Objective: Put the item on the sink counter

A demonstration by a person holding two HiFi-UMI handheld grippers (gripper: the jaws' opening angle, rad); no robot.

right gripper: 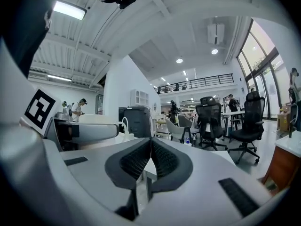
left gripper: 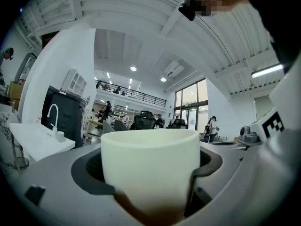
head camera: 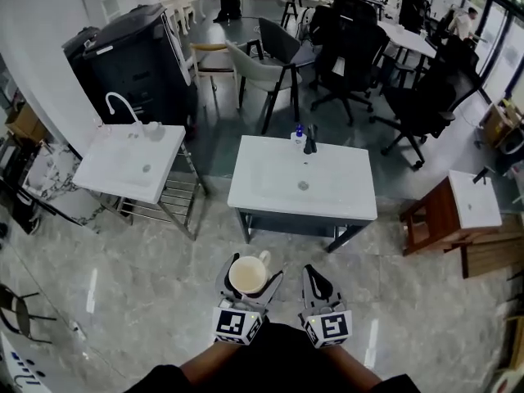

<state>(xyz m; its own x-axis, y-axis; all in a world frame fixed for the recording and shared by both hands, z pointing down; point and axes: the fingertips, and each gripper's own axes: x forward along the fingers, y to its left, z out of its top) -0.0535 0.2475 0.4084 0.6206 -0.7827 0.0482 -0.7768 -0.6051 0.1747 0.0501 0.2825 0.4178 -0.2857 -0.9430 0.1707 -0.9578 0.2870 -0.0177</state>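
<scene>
Clamping the white mug by its sides, the left gripper holds it upright, rim up, probably so it can be set down flat. The right gripper, jaws pressed together on nothing, idles alongside. Both hang well short of the sink counter, on its near side.
</scene>
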